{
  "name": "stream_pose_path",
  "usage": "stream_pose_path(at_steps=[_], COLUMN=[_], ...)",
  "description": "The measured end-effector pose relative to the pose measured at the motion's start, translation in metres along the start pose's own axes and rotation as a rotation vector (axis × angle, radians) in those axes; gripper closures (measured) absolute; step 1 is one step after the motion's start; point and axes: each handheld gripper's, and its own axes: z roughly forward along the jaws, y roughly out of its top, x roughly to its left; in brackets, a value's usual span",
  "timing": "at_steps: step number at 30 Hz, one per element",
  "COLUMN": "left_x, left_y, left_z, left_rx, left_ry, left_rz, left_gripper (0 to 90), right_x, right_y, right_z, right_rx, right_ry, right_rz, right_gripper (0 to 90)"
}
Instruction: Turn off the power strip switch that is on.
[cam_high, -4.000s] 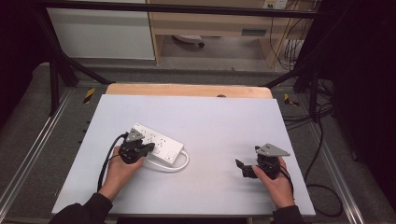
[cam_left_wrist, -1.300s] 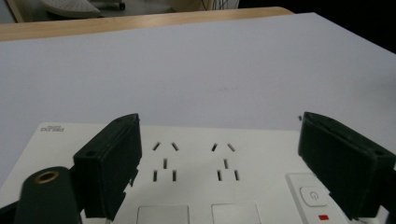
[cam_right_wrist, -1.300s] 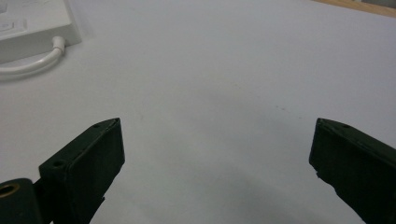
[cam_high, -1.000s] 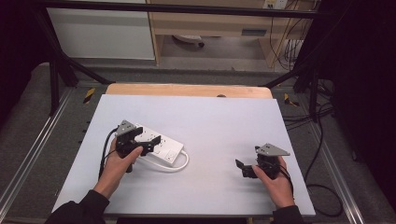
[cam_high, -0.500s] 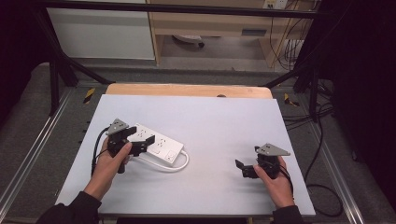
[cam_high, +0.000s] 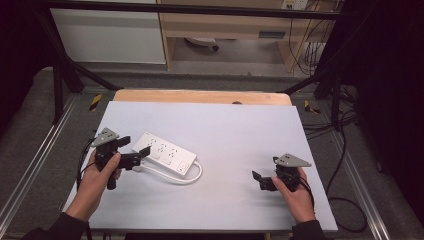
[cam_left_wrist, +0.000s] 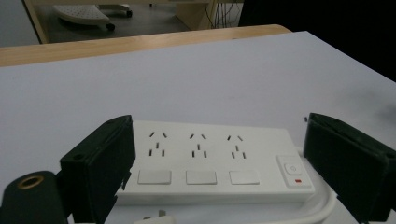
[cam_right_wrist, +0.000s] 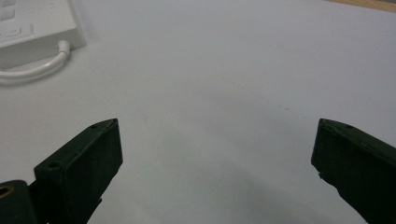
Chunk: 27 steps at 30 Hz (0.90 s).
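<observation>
High view: white power strip (cam_high: 165, 153) lies flat and slanted on the white table (cam_high: 240, 130), left of centre. Its white cord (cam_high: 170, 176) loops along the near side and joins the strip's right end. Left gripper (cam_high: 134, 150) sits just at the strip's left end, held in the person's left hand (cam_high: 102, 167), jaws spread; one jaw tip looks close to or touching the strip's corner, cannot tell which. Right gripper (cam_high: 260, 181) rests near the right front edge of the table in the right hand (cam_high: 292, 187), well apart from the strip, jaws parted with nothing between them.

Left gripper view: the strip (cam_left_wrist: 210, 161) lies straight ahead between the two black jaws, which stand wide, released, not pinching it. Three socket sets up top, three white buttons below, a switch (cam_left_wrist: 293, 171) with a red mark at the right end. Cord (cam_left_wrist: 299, 212) curves under the near edge.

Right gripper view: jaws wide apart over bare table (cam_right_wrist: 224, 93), holding nothing. Strip corner (cam_right_wrist: 42, 32) and cord (cam_right_wrist: 37, 67) at top left, far off.
</observation>
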Motion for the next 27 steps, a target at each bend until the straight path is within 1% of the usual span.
stream_pose_path(at_steps=[4,8,9,13,22,27], left_x=[0.004,0.006,0.007,0.008,0.014,0.016], left_y=[-0.002,-0.006,-0.008,-0.015,-0.029,-0.036], left_z=[-0.012,-0.022,-0.023,-0.030,-0.044,-0.049], left_rx=[-0.004,-0.010,-0.012,-0.013,-0.024,-0.021], left_ry=[0.015,0.015,0.014,0.012,0.023,0.024], left_rz=[0.003,0.005,0.000,0.000,-0.023,-0.032], left_gripper=[9.2,9.2,9.2,9.1,9.3,9.3], right_x=[0.000,-0.001,-0.001,-0.001,-0.002,-0.003], right_y=[0.000,0.000,0.000,0.000,-0.001,-0.001], right_z=[0.000,0.000,0.000,-0.001,-0.001,-0.002], right_rx=[0.001,0.001,0.000,-0.001,-0.001,-0.001], right_ry=[-0.001,-0.002,-0.001,-0.005,-0.008,-0.011], right_rz=[-0.002,-0.002,0.000,0.003,0.002,0.001], right_gripper=[2.4,2.4,2.4,2.3,2.3,2.3])
